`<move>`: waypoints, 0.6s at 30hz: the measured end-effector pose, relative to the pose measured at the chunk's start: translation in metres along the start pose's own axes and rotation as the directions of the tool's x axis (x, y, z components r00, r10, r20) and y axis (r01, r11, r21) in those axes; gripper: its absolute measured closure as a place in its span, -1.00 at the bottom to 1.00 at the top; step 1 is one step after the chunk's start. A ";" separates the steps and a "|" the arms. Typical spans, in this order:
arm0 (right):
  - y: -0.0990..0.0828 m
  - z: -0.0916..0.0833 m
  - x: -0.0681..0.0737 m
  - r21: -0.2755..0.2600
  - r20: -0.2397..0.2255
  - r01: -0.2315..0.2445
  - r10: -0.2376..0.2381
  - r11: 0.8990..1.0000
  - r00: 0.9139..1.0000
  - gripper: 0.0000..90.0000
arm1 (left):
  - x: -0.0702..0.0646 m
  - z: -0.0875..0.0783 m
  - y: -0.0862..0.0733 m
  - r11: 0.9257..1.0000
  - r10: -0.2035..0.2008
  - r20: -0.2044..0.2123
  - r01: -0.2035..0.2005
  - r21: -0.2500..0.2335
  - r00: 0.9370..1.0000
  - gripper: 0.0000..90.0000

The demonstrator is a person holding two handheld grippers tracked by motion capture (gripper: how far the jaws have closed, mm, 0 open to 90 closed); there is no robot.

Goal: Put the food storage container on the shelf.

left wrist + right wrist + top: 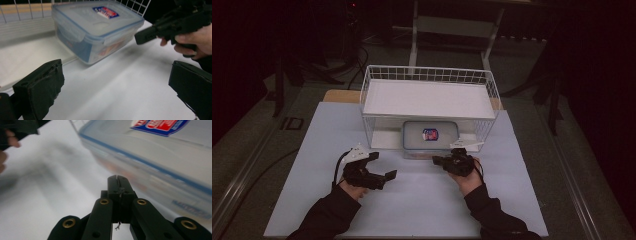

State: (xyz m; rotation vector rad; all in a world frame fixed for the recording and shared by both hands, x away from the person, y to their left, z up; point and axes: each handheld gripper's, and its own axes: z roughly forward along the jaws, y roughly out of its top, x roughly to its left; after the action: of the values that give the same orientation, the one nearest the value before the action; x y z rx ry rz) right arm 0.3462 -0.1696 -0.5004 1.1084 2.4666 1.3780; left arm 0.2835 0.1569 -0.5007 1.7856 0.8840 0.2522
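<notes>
Food box (430, 136): clear plastic, clip lid, on lower level of wire rack (377, 75); rigid, slick, likely light; grasp by rim or side clips; left gripper (384, 165) jaws apart, empty; right gripper (438, 160) jaws closed, empty, just beside box.

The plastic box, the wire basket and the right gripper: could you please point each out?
plastic box (430, 135), high view, on its lid.
wire basket (427, 74), high view, on its far rim.
right gripper (117, 185), right gripper view, at its closed jaw tips.

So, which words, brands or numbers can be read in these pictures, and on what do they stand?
Label on the lid of the plastic food container: a red and blue sticker with white lettering, too blurred to read.
Print low on the container's side wall: bluish, too blurred to read.
Nothing else bears text.
</notes>
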 end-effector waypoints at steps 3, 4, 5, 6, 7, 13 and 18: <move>0.002 0.007 -0.006 0.010 0.016 -0.010 0.010 1.000 1.000 1.00 | 0.001 0.000 -0.002 1.000 0.006 -0.009 -0.006 0.002 1.000 -1.00; 0.003 0.010 -0.010 0.012 0.020 -0.022 0.022 1.000 1.000 1.00 | 0.001 -0.001 -0.003 1.000 0.006 -0.009 -0.006 -0.002 1.000 -1.00; 0.003 0.010 -0.010 0.012 0.020 -0.022 0.022 1.000 1.000 1.00 | 0.002 -0.001 -0.003 1.000 0.005 -0.010 -0.005 -0.005 1.000 -1.00; 0.003 0.011 -0.011 0.013 0.026 -0.018 0.018 1.000 0.999 1.00 | 0.002 -0.002 -0.003 1.000 0.004 -0.010 -0.004 -0.007 1.000 -1.00; 0.003 0.012 -0.011 0.014 0.031 -0.022 0.021 1.000 0.999 1.00 | 0.002 -0.002 -0.003 1.000 0.006 -0.011 -0.006 -0.011 1.000 -1.00; 0.010 0.020 -0.015 0.014 0.052 -0.013 0.012 1.000 0.999 1.00 | 0.002 -0.001 -0.004 1.000 0.009 -0.019 -0.010 -0.012 1.000 -1.00; 0.019 0.027 -0.023 0.009 0.076 -0.013 0.013 1.000 0.997 1.00 | 0.001 -0.001 -0.004 1.000 0.028 -0.023 -0.028 -0.012 0.999 -1.00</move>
State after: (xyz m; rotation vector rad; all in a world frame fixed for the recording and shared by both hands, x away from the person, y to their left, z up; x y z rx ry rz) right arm 0.3845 -0.1591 -0.5074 1.1581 2.4198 1.3043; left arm 0.2820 0.1585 -0.5040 1.7876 0.8723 0.2964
